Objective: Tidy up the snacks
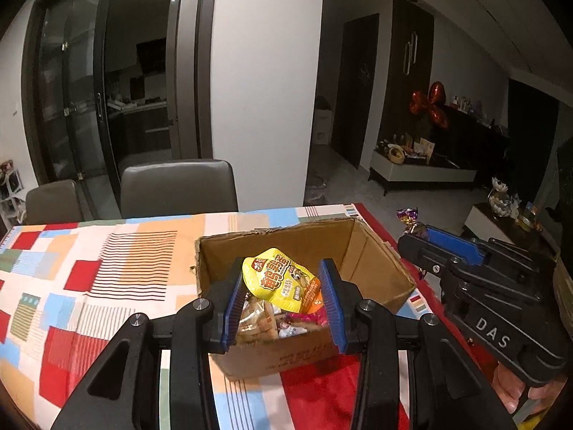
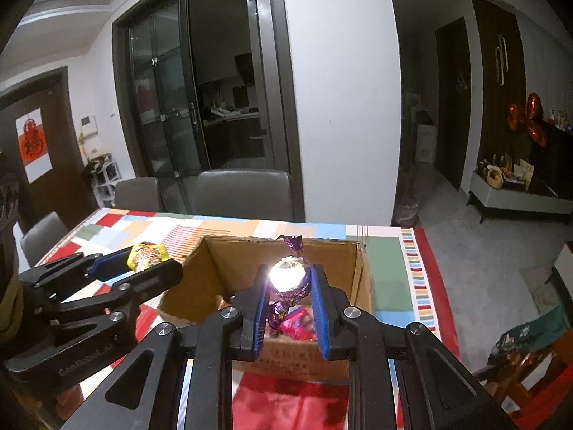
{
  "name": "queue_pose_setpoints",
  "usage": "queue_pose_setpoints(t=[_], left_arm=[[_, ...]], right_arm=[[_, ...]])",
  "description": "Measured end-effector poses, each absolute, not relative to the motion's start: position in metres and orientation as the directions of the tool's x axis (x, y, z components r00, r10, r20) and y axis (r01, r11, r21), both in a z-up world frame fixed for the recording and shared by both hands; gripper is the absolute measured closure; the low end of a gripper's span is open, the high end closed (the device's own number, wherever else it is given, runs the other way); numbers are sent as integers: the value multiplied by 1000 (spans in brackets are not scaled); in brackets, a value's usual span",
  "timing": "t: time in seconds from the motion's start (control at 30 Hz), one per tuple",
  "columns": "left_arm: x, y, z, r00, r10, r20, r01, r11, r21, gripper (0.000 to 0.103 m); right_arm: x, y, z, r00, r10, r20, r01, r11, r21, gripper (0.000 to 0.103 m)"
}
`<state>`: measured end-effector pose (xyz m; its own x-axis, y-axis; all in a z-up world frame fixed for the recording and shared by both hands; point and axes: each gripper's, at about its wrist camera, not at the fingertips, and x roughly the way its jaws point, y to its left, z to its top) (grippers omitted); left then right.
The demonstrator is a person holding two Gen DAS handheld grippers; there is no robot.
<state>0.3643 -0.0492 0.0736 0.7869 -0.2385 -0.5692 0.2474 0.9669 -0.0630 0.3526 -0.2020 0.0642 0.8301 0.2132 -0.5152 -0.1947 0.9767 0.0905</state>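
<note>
My left gripper (image 1: 281, 299) was clamped on the light, crinkly yellow snack packet (image 1: 281, 281), pinched at its edges above the cardboard box (image 1: 372, 258). My right gripper (image 2: 289, 299) squeezed the foil-wrapped candy (image 2: 290, 276) at its firm middle, also over the box; its slick wrapper seemed likely to slip.

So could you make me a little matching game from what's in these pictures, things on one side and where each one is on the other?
Things:
1. yellow snack packet
2. purple-wrapped candy
3. cardboard box
4. grey chair

Places:
A. standing open on the patterned tablecloth
B. behind the table's far edge
C. clamped in the right hand-held gripper
D. clamped in the left hand-held gripper

Pairs: 1-D, 2-C, 3-A, 4-B
</note>
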Motion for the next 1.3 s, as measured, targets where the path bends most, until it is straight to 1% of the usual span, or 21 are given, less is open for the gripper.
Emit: queue_pose_setpoints(t=[0.2, 0.27, 0.33, 0.37, 0.4, 0.47, 0.57, 0.63, 0.7, 0.73, 0.8, 1.03, 1.17, 1.2, 1.3], left_arm=[[392, -51, 66, 773, -216, -597, 225, 972, -59, 62], [399, -51, 62, 776, -192, -601, 199, 978, -54, 59], [402, -50, 60, 787, -155, -597, 165, 986, -37, 41], [402, -50, 59, 791, -144, -595, 156, 987, -32, 39], [399, -49, 59, 796, -131, -590, 144, 989, -26, 39], [395, -44, 57, 799, -116, -590, 129, 991, -20, 35], [382, -38, 58, 807, -92, -583, 107, 994, -9, 28], [369, -37, 59, 817, -74, -571, 95, 995, 6, 21], [357, -36, 61, 827, -53, -559, 84, 996, 30, 16], [348, -37, 63, 830, -42, -556, 82, 995, 47, 14], [336, -37, 65, 837, -36, -546, 82, 995, 59, 13], [275, -29, 82, 877, -35, -480, 74, 995, 63, 0], [241, -26, 85, 896, -18, -443, 60, 995, 81, 0], [234, -26, 85, 900, -12, -437, 56, 995, 88, 0], [215, -25, 84, 905, 1, -426, 50, 993, 107, 0]], right_arm=[[374, -198, 58, 822, 184, -538, -178, 982, 64, 79], [379, -199, 57, 820, 176, -544, -167, 984, 66, 78], [382, -199, 56, 820, 154, -551, -148, 987, 56, 65], [383, -198, 55, 820, 138, -555, -134, 990, 48, 51], [381, -199, 54, 824, 125, -552, -123, 992, 41, 46], [376, -201, 54, 834, 106, -541, -113, 993, 20, 46], [367, -203, 54, 833, 103, -543, -115, 993, 13, 37], [359, -204, 56, 838, 97, -537, -112, 994, 5, 36], [347, -204, 59, 843, 95, -530, -112, 994, -1, 30], [342, -204, 60, 845, 97, -526, -114, 994, 0, 28], [330, -204, 63, 850, 98, -518, -114, 994, 2, 26], [282, -210, 73, 862, 106, -496, -110, 994, 21, 17], [249, -212, 76, 878, 96, -469, -102, 995, 11, 13], [243, -212, 77, 881, 94, -463, -101, 995, 9, 10], [218, -213, 76, 892, 88, -444, -96, 995, 4, 8]])
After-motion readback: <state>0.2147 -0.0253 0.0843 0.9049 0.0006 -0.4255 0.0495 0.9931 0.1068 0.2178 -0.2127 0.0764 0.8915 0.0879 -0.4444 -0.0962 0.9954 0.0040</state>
